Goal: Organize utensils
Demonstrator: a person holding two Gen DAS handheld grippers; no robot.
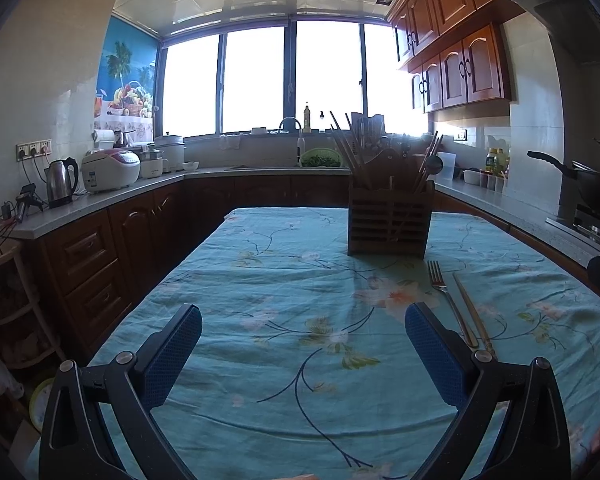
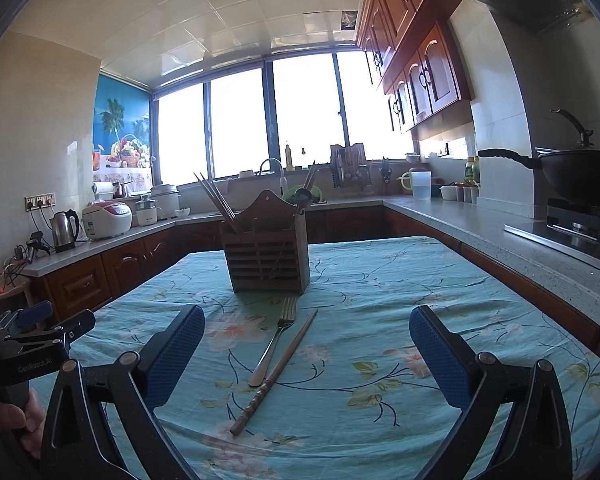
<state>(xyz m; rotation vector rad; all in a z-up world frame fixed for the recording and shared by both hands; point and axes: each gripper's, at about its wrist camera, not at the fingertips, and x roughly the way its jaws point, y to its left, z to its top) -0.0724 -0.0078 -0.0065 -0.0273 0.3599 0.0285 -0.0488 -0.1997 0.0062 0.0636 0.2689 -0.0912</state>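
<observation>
A wooden slatted utensil holder (image 1: 390, 220) (image 2: 266, 262) stands on the table, with chopsticks and a ladle sticking out of it. In front of it a metal fork (image 1: 450, 302) (image 2: 274, 344) and a chopstick (image 1: 474, 314) (image 2: 278, 372) lie side by side on the cloth. My left gripper (image 1: 304, 320) is open over bare cloth, left of the fork. My right gripper (image 2: 308, 322) is open too, and the fork and chopstick lie between and just beyond its fingers. The left gripper's black body (image 2: 28, 344) shows at the left edge of the right wrist view.
A teal floral tablecloth (image 1: 260, 272) (image 2: 380, 288) covers the table. Counters surround it: a kettle (image 1: 62, 182) and rice cooker (image 1: 110, 170) on the left, a sink under the window, a wok (image 2: 580, 176) on a stove at the right. A hand (image 2: 16, 420) holds the left gripper.
</observation>
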